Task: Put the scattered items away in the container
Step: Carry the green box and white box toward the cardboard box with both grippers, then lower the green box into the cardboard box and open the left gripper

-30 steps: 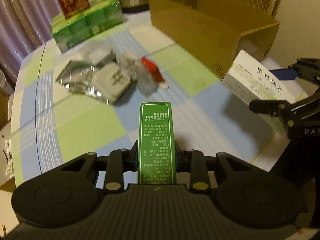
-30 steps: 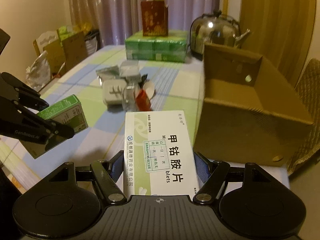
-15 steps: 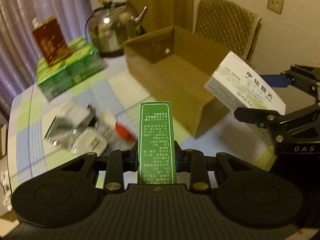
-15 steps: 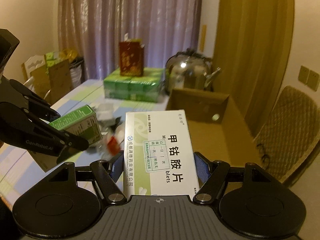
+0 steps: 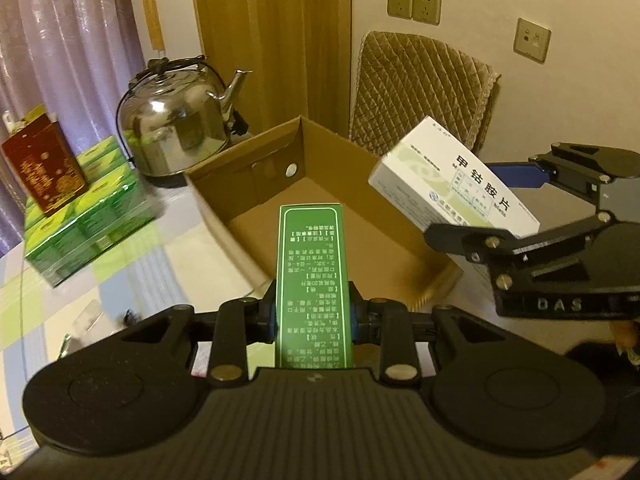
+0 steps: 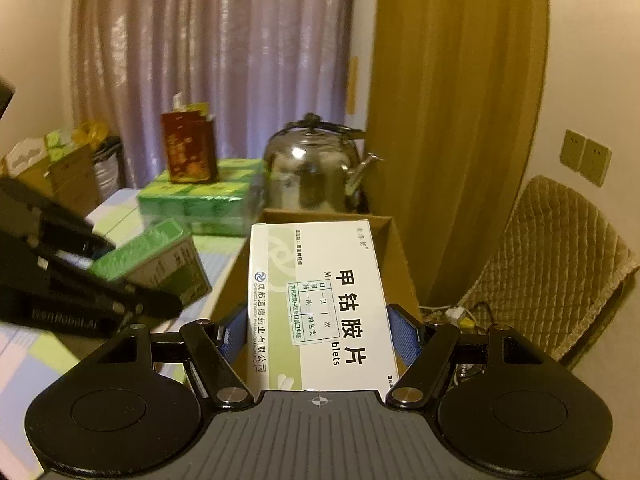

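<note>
Two boxes ride above the carton (image 5: 256,184) for dropping: left gripper (image 5: 313,312) clamps the green box (image 5: 314,272), right gripper (image 6: 318,332) the white box (image 6: 320,304).

Two medicine boxes (image 5: 313,280); one carton (image 5: 248,196); one kettle (image 5: 176,120).

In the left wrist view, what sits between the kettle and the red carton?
Nothing stands between them. The kettle sits on the table; the red carton stands on the green packs, whose top spans the gap.
</note>
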A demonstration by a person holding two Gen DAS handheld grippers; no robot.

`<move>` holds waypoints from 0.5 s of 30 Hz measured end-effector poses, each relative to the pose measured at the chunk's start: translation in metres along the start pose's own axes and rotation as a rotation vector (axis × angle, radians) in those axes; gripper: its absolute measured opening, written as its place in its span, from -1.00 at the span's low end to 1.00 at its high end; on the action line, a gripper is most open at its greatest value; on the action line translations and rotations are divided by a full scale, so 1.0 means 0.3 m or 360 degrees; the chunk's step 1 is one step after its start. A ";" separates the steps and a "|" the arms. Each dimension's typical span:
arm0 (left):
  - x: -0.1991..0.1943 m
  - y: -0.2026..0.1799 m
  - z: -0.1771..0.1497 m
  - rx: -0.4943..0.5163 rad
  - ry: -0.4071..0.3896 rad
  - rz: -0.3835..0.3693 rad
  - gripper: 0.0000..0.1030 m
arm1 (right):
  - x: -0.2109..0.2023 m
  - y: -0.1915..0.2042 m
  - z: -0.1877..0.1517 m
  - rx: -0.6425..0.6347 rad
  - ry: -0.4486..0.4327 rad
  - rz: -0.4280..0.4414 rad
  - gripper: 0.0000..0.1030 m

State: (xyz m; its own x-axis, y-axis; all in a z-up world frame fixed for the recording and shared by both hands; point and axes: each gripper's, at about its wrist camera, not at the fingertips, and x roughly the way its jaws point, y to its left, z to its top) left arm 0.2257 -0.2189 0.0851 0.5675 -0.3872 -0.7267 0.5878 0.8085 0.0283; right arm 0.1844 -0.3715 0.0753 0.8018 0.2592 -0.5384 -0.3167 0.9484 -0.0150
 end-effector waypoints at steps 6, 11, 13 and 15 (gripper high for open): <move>0.137 0.016 0.083 -0.0106 0.0000 -0.0058 -0.51 | 0.127 -0.096 0.038 0.0082 0.0059 -0.0024 0.34; 0.256 0.035 0.106 -0.0180 0.0041 -0.0092 -0.51 | 0.209 -0.136 0.025 0.0077 0.0105 -0.0051 0.34; 0.302 0.038 0.105 -0.0184 0.0065 -0.0082 -0.51 | 0.240 -0.144 0.013 0.0073 0.0129 -0.0055 0.34; 0.340 0.045 0.099 -0.0195 0.0088 -0.0082 -0.51 | 0.267 -0.148 -0.001 0.0060 0.0152 -0.0067 0.34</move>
State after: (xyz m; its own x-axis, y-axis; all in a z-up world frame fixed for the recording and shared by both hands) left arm 0.3087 -0.2607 0.0316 0.5036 -0.4072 -0.7620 0.5385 0.8376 -0.0918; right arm 0.2625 -0.3929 0.0324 0.7614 0.2020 -0.6161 -0.2631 0.9647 -0.0088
